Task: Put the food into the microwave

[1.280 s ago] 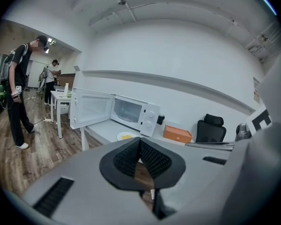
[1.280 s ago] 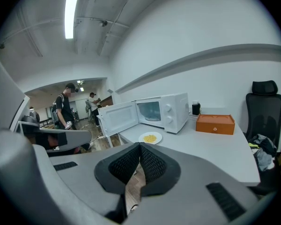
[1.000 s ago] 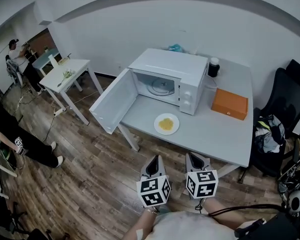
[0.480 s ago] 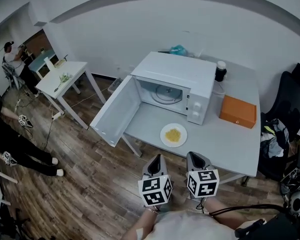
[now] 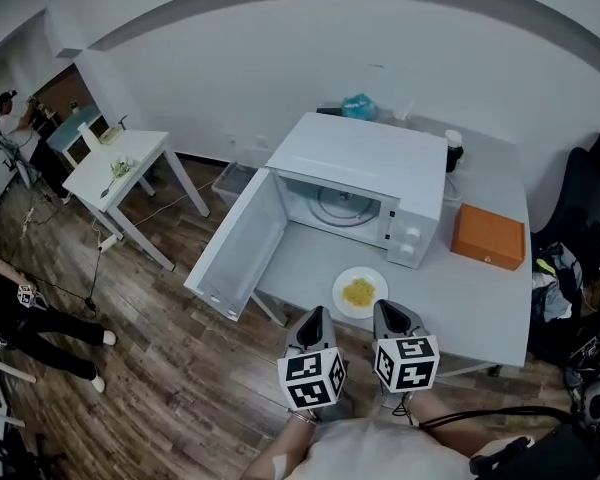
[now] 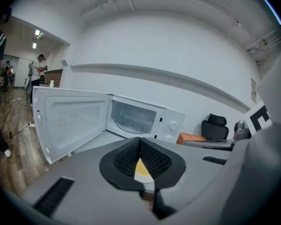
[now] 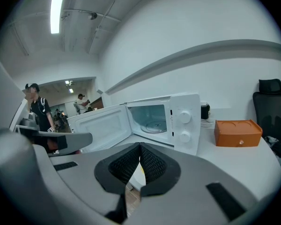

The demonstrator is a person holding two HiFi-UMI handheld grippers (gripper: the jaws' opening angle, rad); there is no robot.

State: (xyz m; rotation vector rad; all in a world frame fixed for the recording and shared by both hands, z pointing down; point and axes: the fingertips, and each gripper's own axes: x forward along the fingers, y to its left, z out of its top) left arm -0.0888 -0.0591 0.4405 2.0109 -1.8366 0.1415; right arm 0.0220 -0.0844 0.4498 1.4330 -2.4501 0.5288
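Approach stage: plate of food (image 5: 359, 292) on table (image 5: 477, 298), just before open microwave (image 5: 368, 158), door (image 5: 240, 246) swung left. left gripper (image 5: 312, 318) and right gripper (image 5: 391, 311) near plate, jaws pressed together, empty (must spread first). Best: pinch rim, keep level, slide onto turntable (image 5: 346, 204).

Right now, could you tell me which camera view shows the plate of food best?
The head view: the whole plate lies on the table in front of the open microwave. The left gripper view shows only a sliver of it behind its jaws; the right gripper view just a pale strip, perhaps its edge.
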